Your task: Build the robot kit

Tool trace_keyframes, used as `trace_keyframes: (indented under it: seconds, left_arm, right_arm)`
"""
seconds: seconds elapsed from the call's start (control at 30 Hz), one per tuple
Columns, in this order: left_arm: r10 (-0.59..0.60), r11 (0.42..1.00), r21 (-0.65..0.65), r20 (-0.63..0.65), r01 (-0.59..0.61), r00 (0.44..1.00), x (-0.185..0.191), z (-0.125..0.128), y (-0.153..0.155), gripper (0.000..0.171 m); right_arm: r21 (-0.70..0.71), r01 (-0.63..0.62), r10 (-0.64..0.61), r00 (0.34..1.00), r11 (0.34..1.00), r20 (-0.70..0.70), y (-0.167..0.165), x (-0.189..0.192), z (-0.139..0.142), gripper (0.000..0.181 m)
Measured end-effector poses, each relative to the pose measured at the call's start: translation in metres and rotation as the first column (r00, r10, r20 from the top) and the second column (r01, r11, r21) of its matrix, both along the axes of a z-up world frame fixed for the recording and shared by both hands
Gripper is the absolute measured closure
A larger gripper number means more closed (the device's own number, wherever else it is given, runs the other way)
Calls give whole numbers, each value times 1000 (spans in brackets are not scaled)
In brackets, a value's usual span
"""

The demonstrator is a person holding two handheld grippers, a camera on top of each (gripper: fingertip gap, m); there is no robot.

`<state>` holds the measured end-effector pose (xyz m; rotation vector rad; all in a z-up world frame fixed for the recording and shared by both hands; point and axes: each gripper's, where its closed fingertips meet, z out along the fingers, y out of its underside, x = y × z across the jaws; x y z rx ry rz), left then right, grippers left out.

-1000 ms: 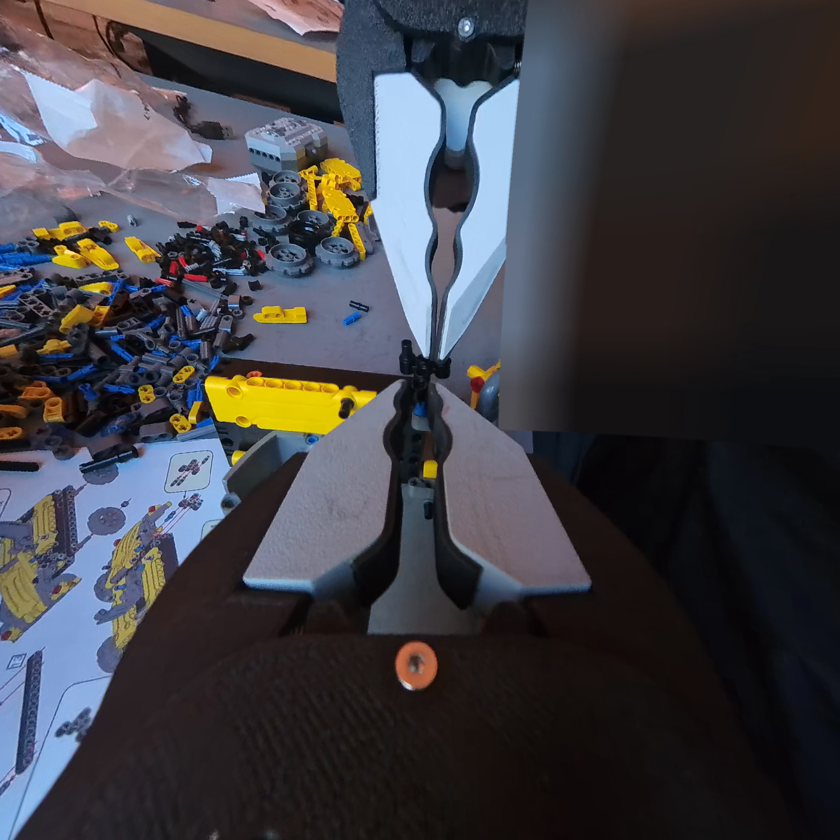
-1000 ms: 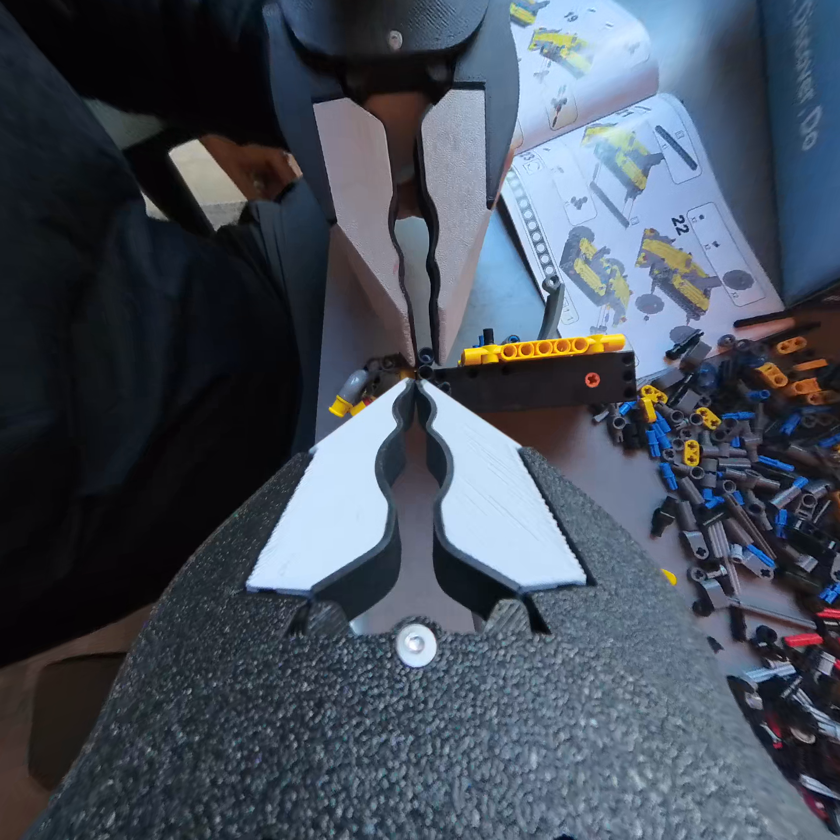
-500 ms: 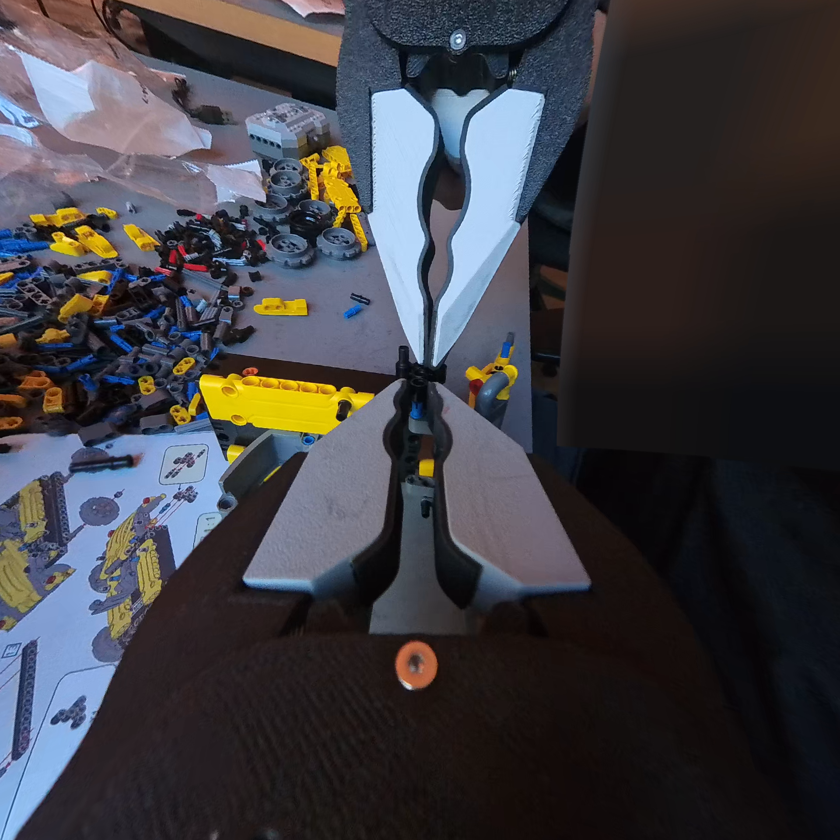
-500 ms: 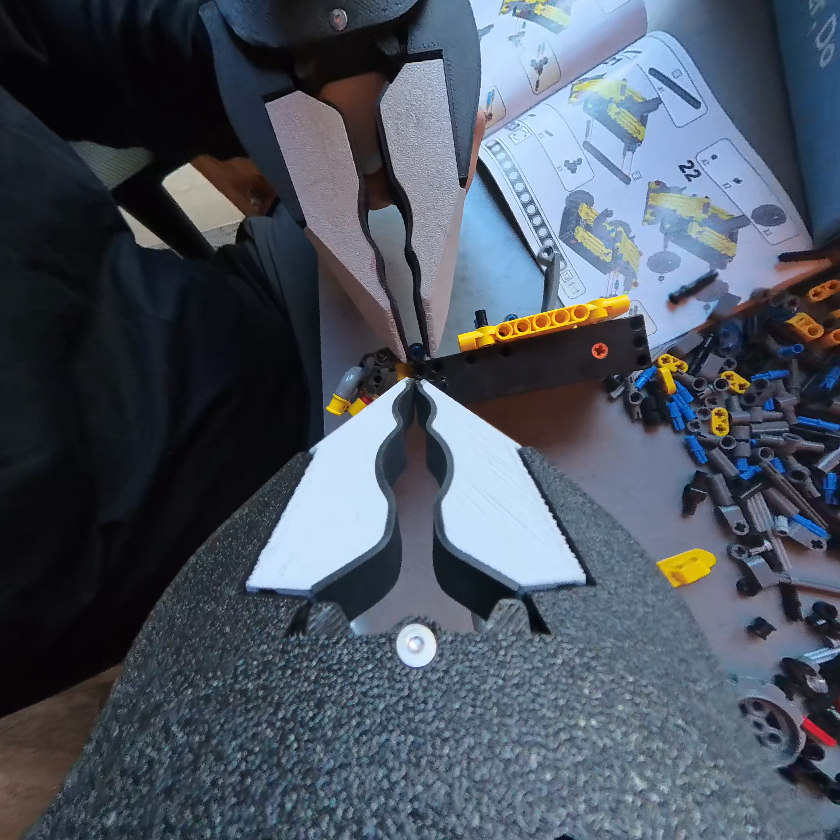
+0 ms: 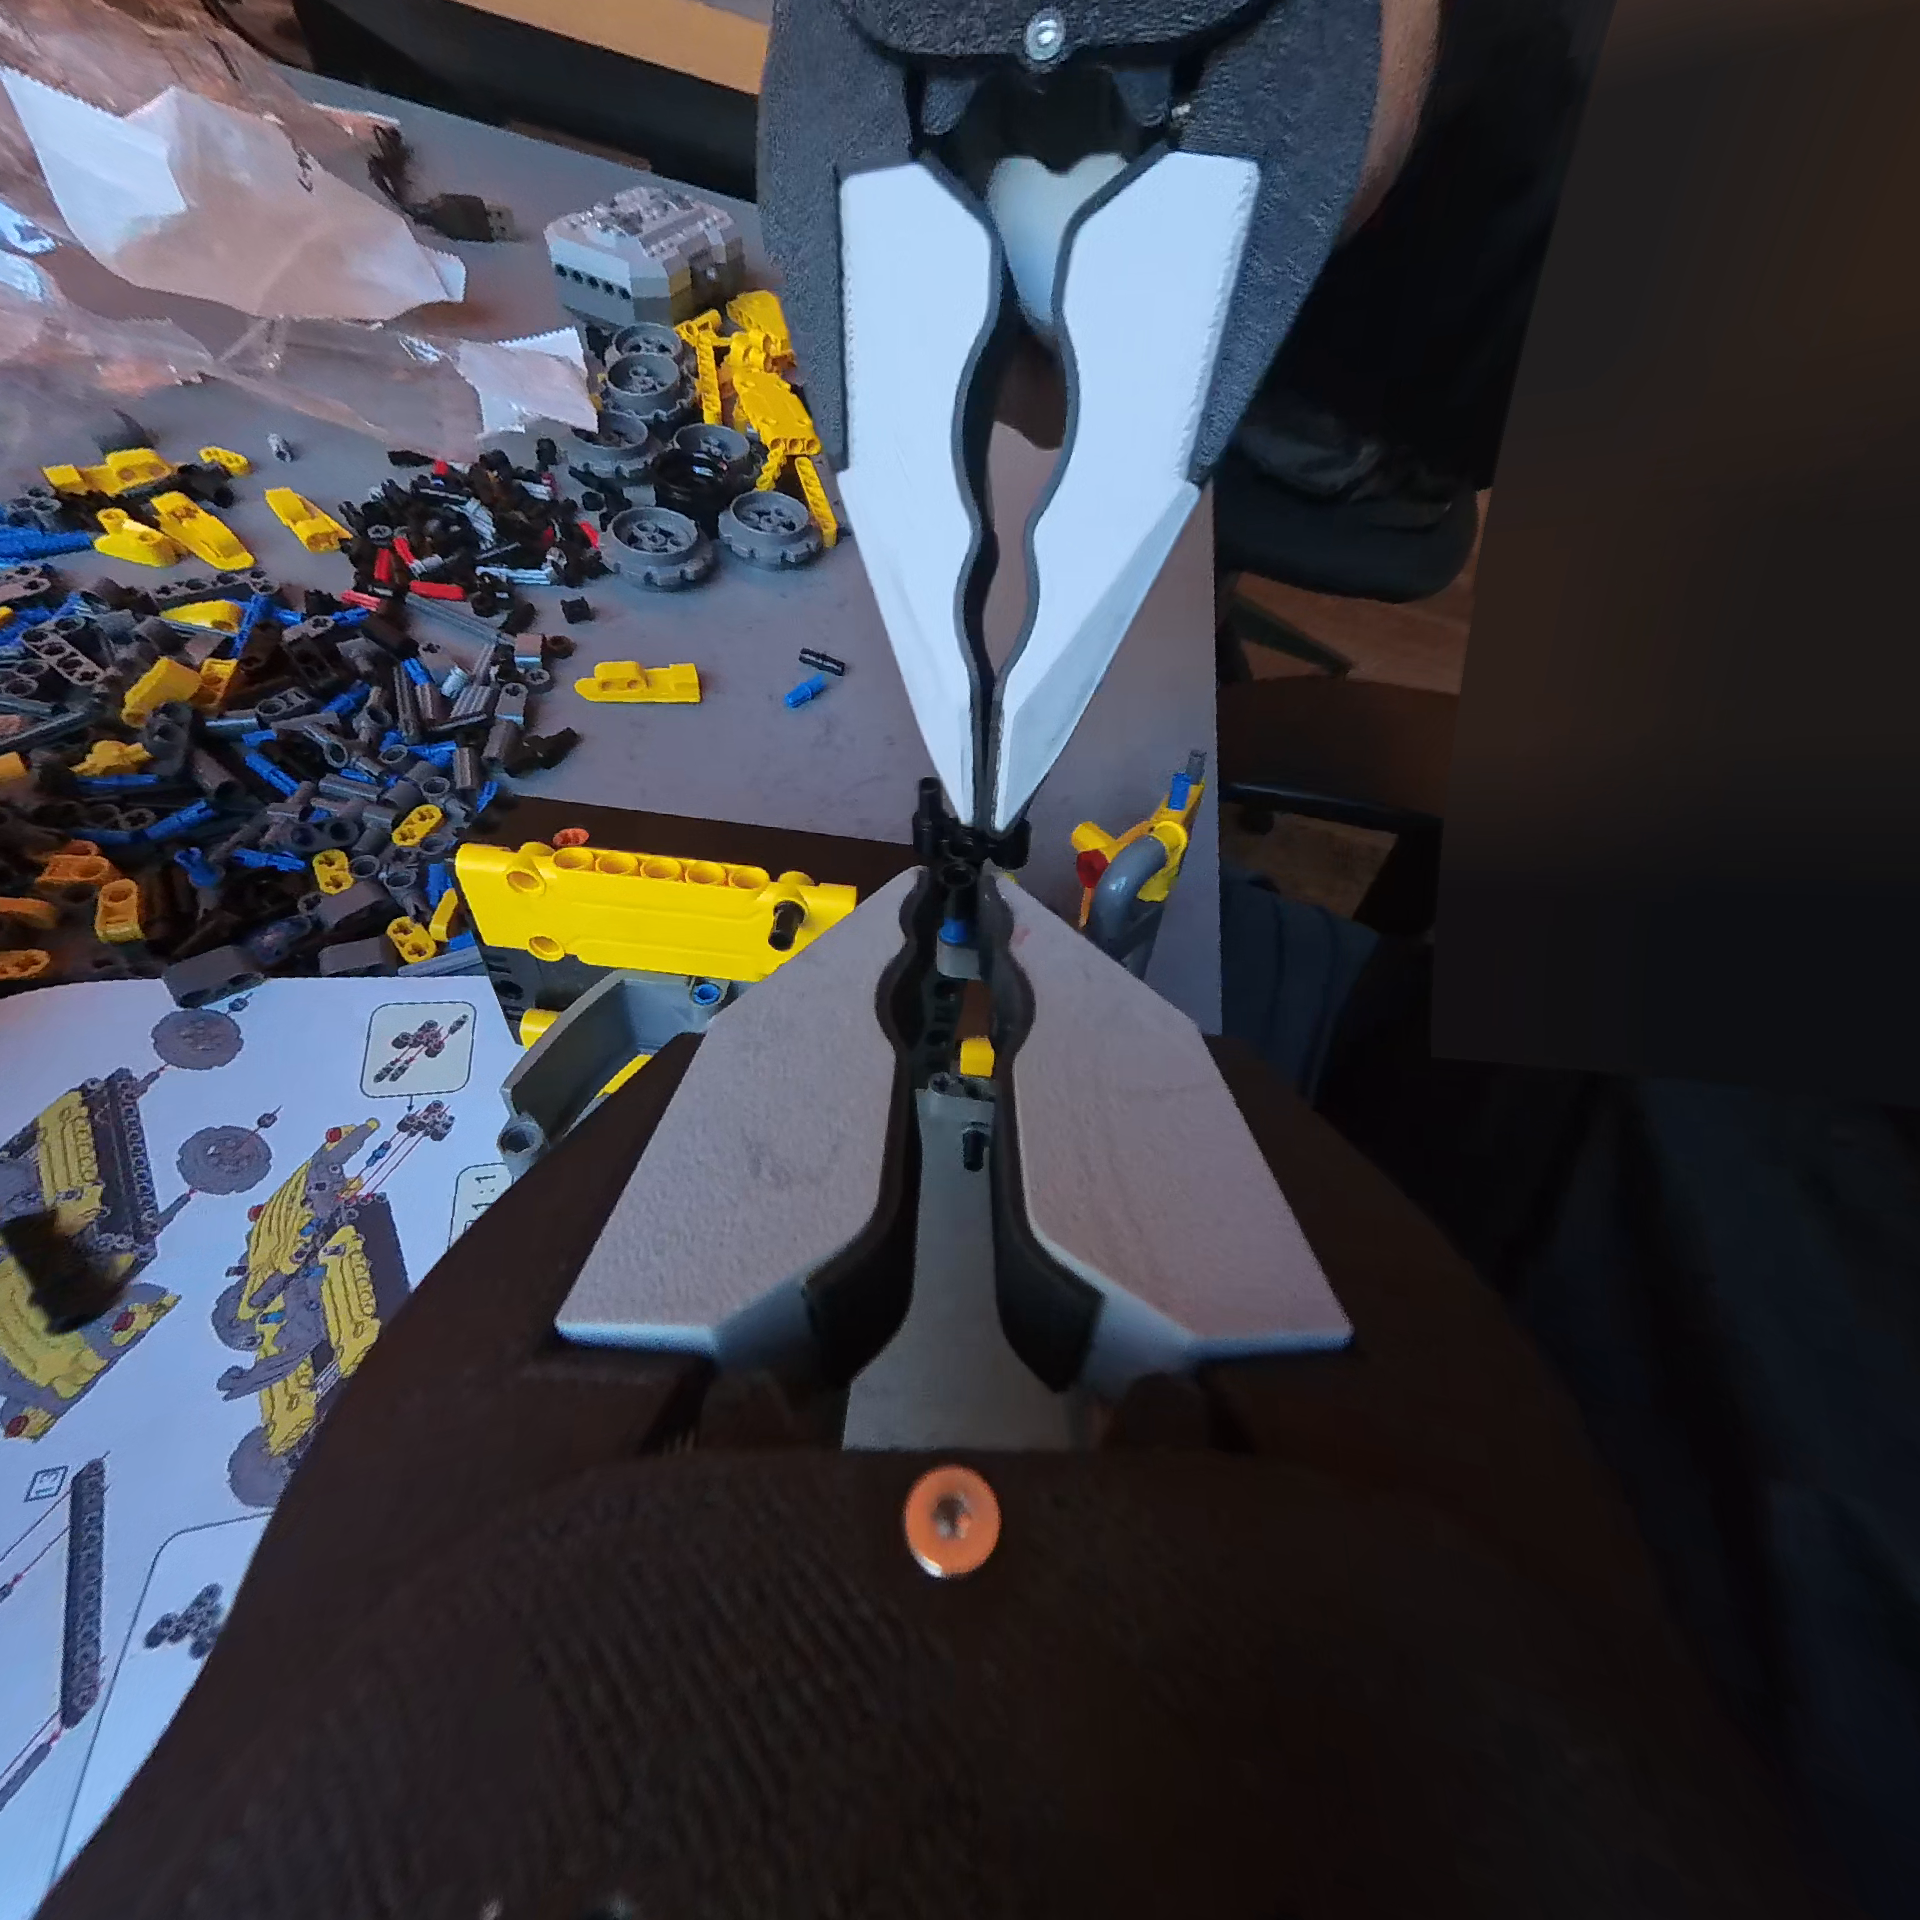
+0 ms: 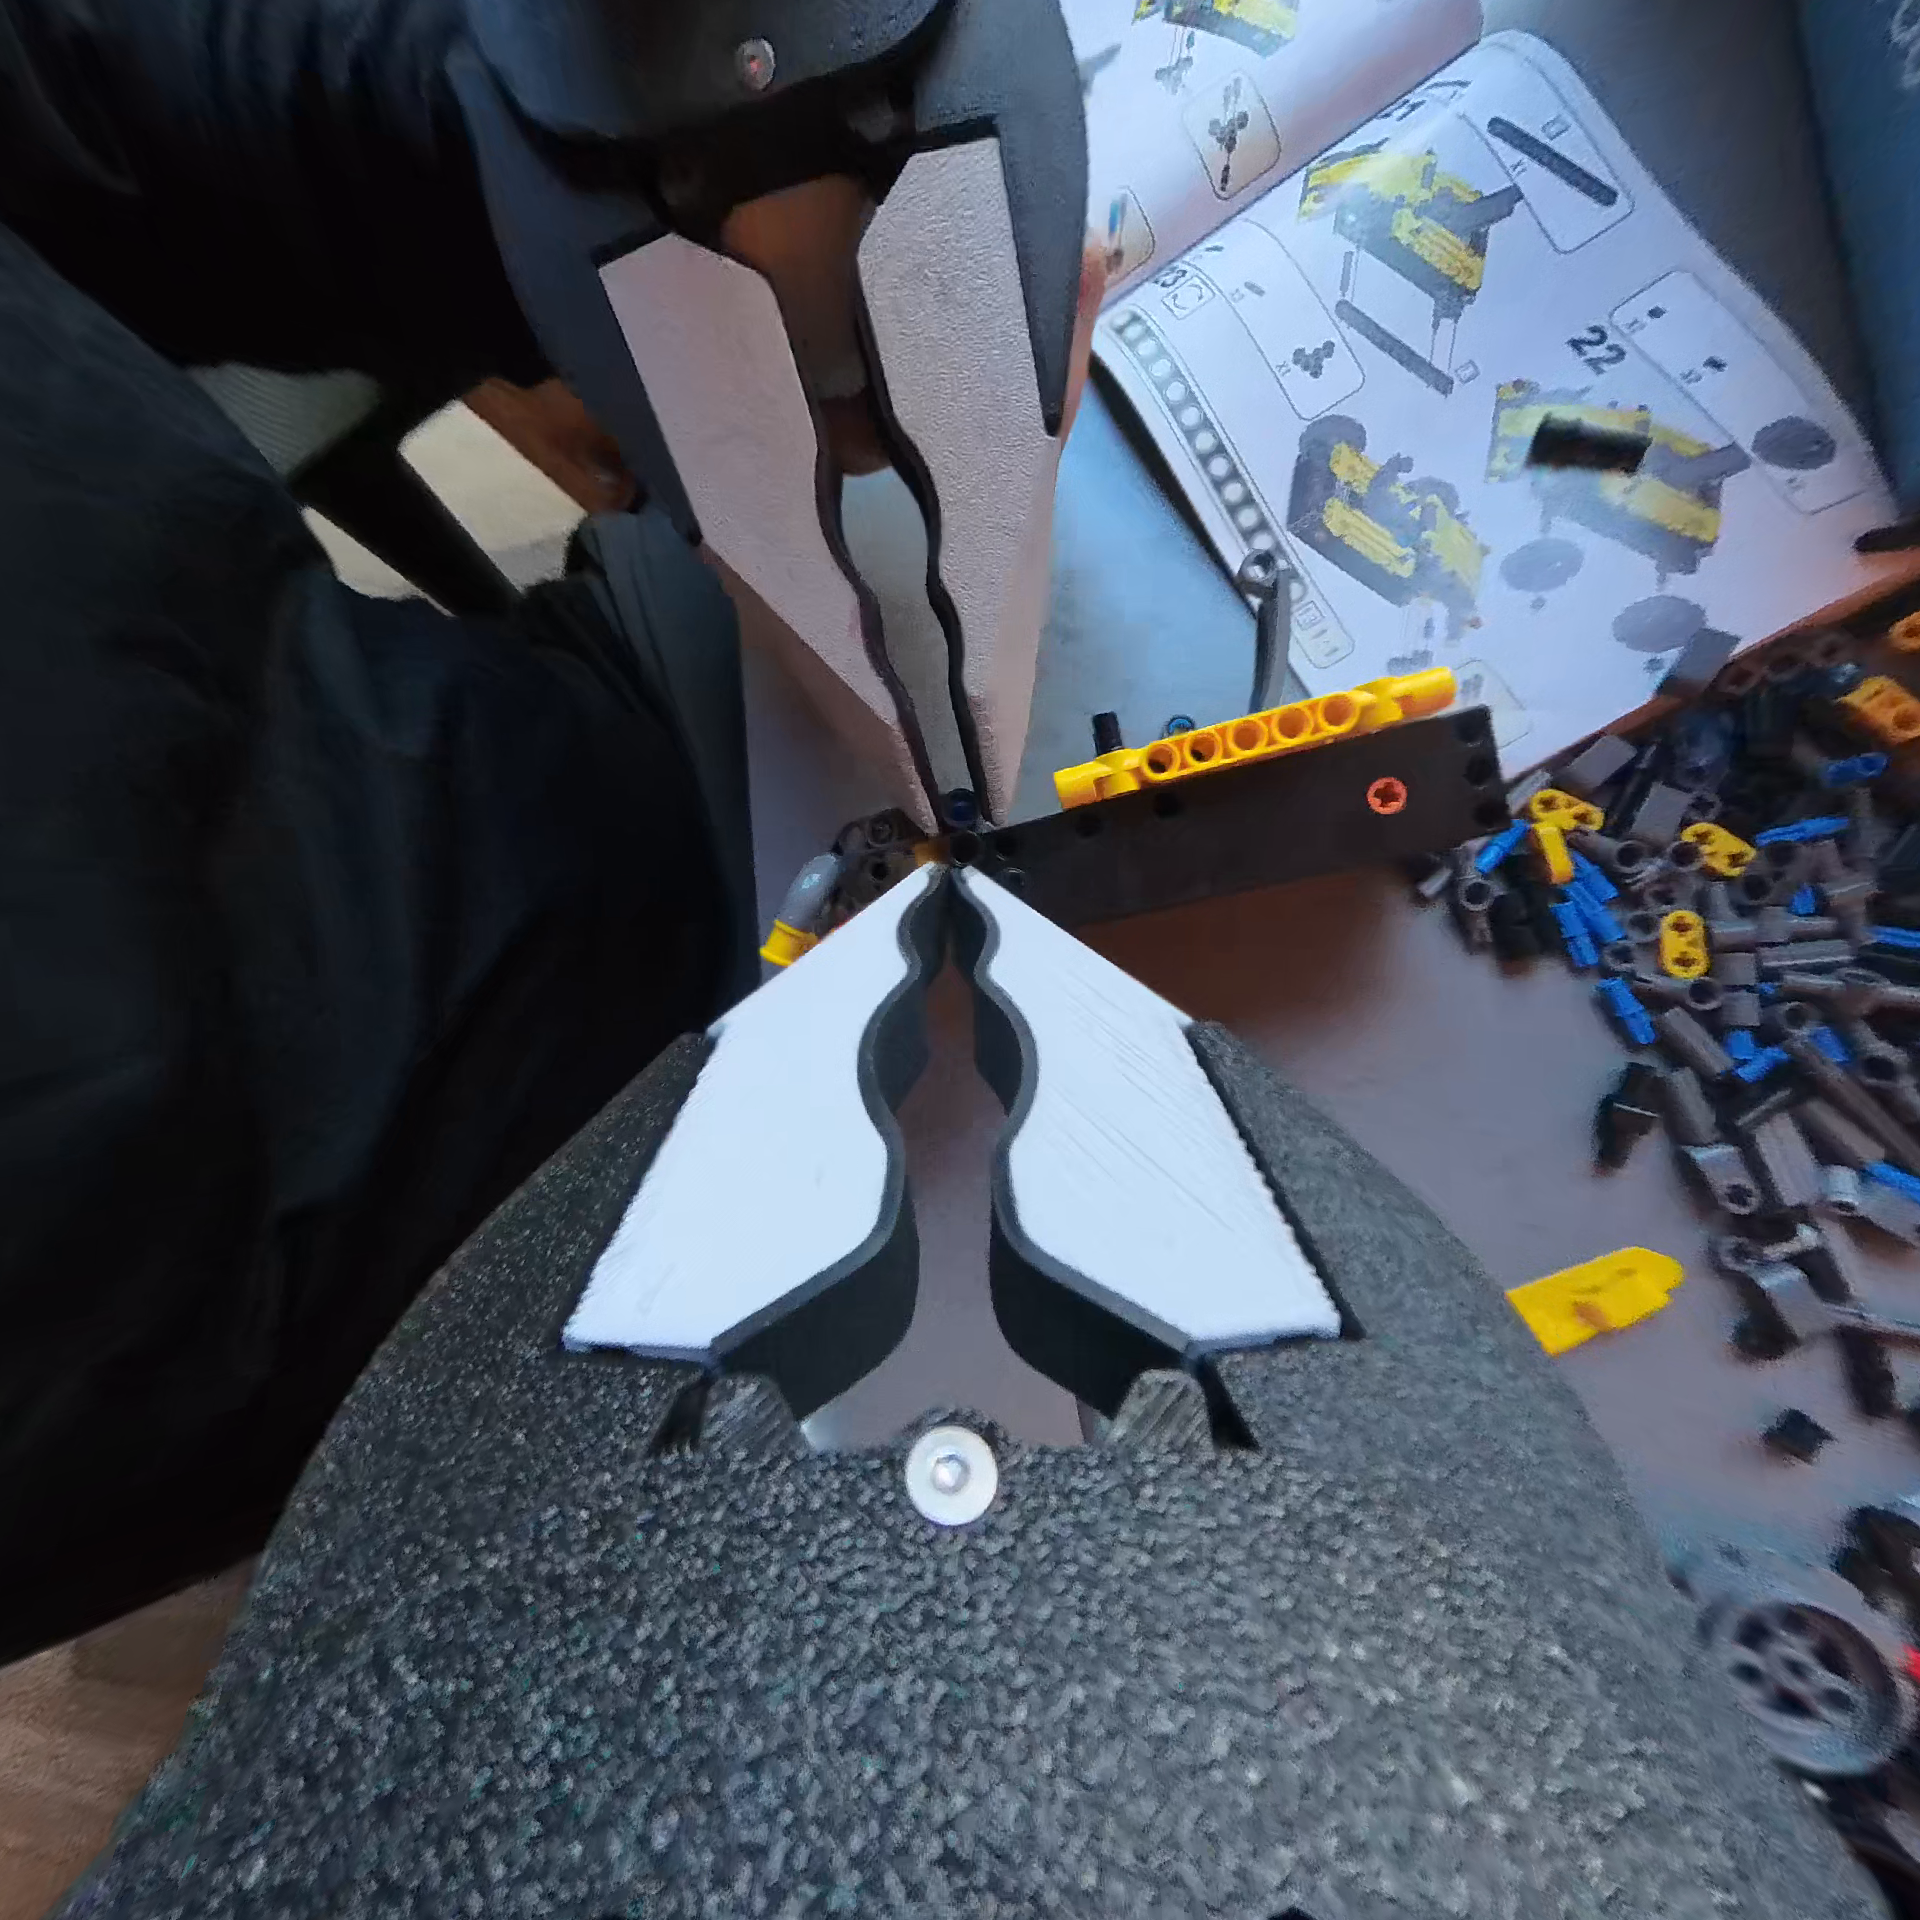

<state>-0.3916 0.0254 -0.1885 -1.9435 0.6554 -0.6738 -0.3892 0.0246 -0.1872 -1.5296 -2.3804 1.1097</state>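
My left gripper (image 5: 958,894) is shut on the black beam end of a yellow and black brick-built assembly (image 5: 644,914) and holds it at the table's near edge. My right gripper (image 5: 985,816) comes from the far side, tip to tip with the left. It is shut on a small black connector piece (image 5: 966,836) at the assembly's end. In the right wrist view my right gripper (image 6: 951,883) meets the left gripper (image 6: 951,805) at the end of the assembly (image 6: 1247,821), which extends to the right.
A big pile of loose small pieces (image 5: 260,727), grey wheels (image 5: 675,478), a grey block (image 5: 644,249) and plastic bags (image 5: 208,208) lie on the table. An open instruction booklet (image 5: 208,1143) lies near left, with a blurred black piece (image 5: 52,1278) over it. The table edge (image 5: 1210,727) is at the right. The tips of both grippers are at nearly the same place.
Both grippers stay shut, tip to tip. The assembly has tilted a little, and the right wrist view has swung toward the loose parts. A blurred black piece now shows over the booklet.
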Motion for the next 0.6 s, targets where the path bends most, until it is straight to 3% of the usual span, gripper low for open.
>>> trace_keyframes:
  seconds: [0.2,0.47,0.6]
  left_arm:
    - [2,1000,-6,19,-2,1000,-1,0,-1,167]
    - [4,1000,8,-43,-3,999,1,0,1,168]
    - [-6,1000,-12,11,6,1000,-2,0,-1,167]
  right_arm:
    - [87,-17,21,999,996,-50,-1,-1,1,181]
    - [101,-44,51,997,994,-65,1,2,-1,181]
    - [162,-45,57,996,986,-68,-2,-2,0,181]
